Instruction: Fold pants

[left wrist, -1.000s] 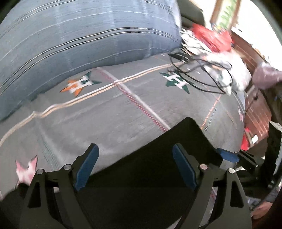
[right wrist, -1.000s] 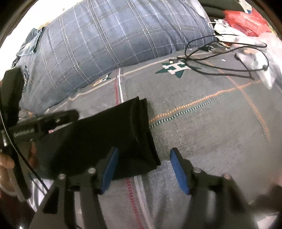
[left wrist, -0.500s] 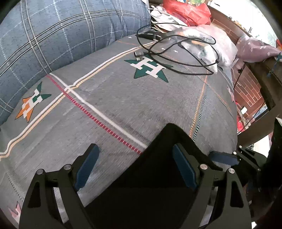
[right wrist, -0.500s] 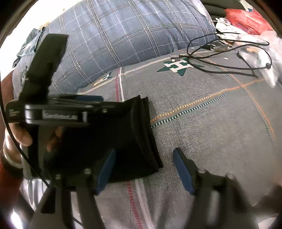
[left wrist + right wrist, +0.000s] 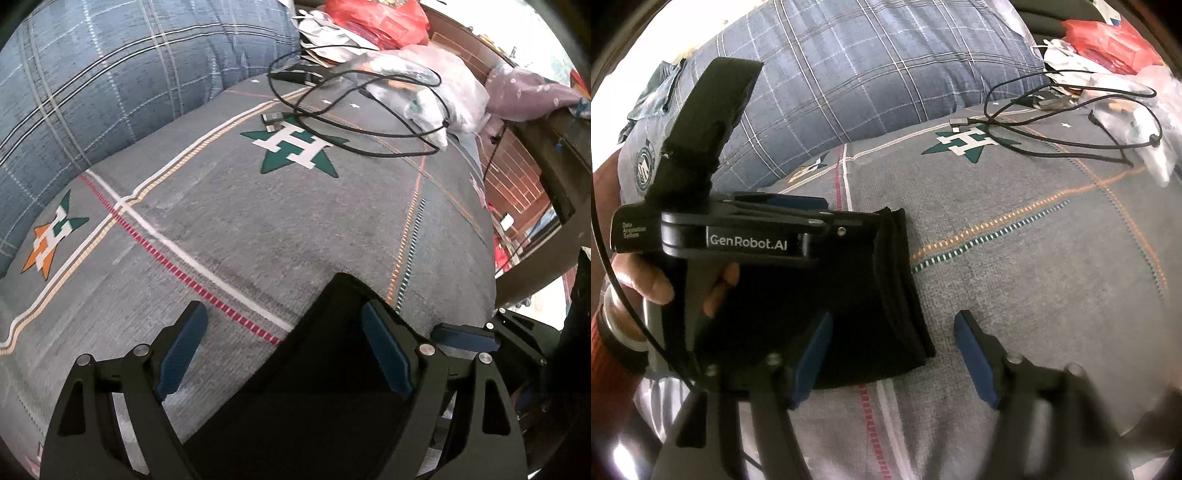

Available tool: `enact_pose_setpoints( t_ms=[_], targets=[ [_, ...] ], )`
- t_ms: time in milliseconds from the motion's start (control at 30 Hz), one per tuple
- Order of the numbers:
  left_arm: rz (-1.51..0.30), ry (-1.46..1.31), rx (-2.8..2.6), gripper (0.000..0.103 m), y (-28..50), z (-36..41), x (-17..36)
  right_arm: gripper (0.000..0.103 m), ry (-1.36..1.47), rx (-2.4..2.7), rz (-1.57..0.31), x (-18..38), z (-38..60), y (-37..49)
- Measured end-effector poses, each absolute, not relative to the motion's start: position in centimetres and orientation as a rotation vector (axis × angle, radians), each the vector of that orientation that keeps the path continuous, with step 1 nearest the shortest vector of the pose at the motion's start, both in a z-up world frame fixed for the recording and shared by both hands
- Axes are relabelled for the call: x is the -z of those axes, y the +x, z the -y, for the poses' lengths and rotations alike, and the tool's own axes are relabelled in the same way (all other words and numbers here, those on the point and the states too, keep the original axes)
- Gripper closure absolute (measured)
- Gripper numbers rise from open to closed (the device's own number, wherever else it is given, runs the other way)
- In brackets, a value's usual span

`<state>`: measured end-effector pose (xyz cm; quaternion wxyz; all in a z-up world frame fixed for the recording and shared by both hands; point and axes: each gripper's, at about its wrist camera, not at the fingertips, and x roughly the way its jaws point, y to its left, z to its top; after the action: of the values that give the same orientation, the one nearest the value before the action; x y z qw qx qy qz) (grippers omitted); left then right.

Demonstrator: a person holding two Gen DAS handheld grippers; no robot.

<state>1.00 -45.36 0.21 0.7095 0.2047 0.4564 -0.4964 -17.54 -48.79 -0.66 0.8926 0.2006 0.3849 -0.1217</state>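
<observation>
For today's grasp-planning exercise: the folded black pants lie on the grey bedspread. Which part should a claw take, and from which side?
Take the folded black pants at the stacked layered edge on their right side in the right wrist view, coming from the bare grey bedspread beside it. There all the layers end together, so one pinch would probably catch the whole bundle. The open right claw already straddles that edge's near corner.
</observation>
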Motion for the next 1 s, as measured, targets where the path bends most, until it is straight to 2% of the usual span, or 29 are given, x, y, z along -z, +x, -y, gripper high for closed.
enact_pose_setpoints(
  t_ms=[200,267,333,367,400,433,467,500,533,733,1000],
  targets=[
    [-1.002,0.514,1.194,0.017,0.5,46.6,-0.1,0.032,0.427,0.244,-0.781,0.8,48.6,-17.6],
    [-0.974,0.543,1.231,0.017,-0.1,47.0,-0.1,0.035,0.425,0.236,-0.777,0.9,48.5,-17.5],
    [-0.951,0.558,1.260,0.017,-0.6,47.2,0.0,0.052,0.419,0.232,-0.772,0.9,48.5,-17.4],
    [-0.939,0.571,1.267,0.018,-0.9,47.3,0.1,0.065,0.415,0.230,-0.775,1.0,48.5,-17.2],
    [-0.922,0.589,1.277,0.021,-1.2,47.5,0.1,0.068,0.413,0.233,-0.772,1.0,48.5,-17.2],
    [-0.911,0.595,1.285,0.034,-1.4,47.6,0.0,0.071,0.416,0.233,-0.769,1.0,48.5,-17.2],
    [-0.905,0.594,1.297,0.055,-1.5,47.6,-0.1,0.078,0.422,0.233,-0.768,1.0,48.6,-17.3],
    [-0.913,0.578,1.318,0.068,-1.4,47.5,-0.3,0.086,0.432,0.228,-0.764,0.9,48.7,-17.4],
    [-0.935,0.557,1.338,0.086,-1.3,47.5,-0.4,0.088,0.445,0.217,-0.754,0.8,48.8,-17.5],
    [-0.936,0.478,1.361,0.093,-1.3,46.3,-2.0,0.093,0.416,0.168,-0.704,-1.3,47.7,-18.2],
    [-0.798,0.313,1.337,0.093,-0.8,38.2,-9.3,0.093,0.360,0.021,-0.592,-7.4,42.8,-17.7]
  ],
)
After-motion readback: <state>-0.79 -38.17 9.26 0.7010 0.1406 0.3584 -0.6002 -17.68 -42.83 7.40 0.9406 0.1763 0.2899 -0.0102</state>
